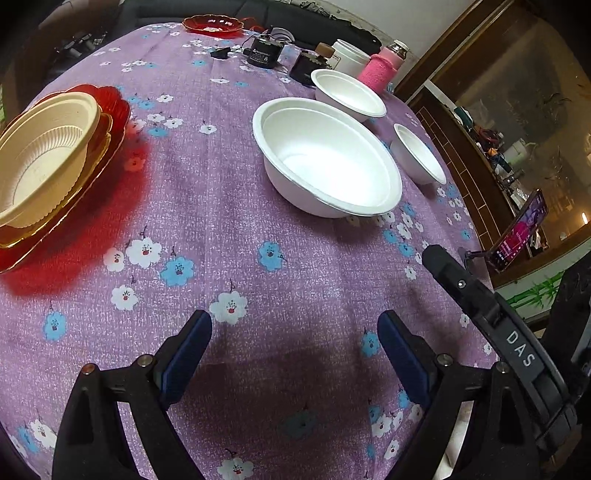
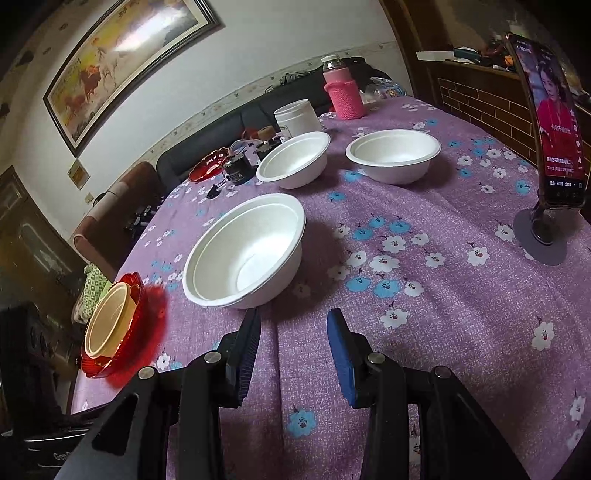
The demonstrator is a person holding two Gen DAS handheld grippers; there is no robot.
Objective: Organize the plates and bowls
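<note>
A large white bowl (image 1: 325, 158) (image 2: 245, 251), seemingly two nested, stands mid-table on the purple flowered cloth. Two smaller white bowls (image 1: 349, 94) (image 1: 419, 155) sit behind it, also seen from the right wrist (image 2: 293, 158) (image 2: 393, 153). At the left, a beige ribbed bowl (image 1: 44, 155) (image 2: 109, 317) rests on stacked red and amber plates (image 1: 114, 107) (image 2: 138, 310). Another red plate (image 1: 212, 25) (image 2: 208, 168) lies at the far edge. My left gripper (image 1: 294, 321) hangs open and wide over bare cloth. My right gripper (image 2: 293, 317) is open and empty, just short of the large bowl's near rim.
A phone on a stand (image 2: 557, 122) (image 1: 517, 230) plays at the table's right edge. A pink-sleeved bottle (image 2: 343, 94), a white jar (image 2: 297, 116) and small black items (image 1: 264, 53) crowd the back. A dark sofa and a brick-patterned counter lie beyond.
</note>
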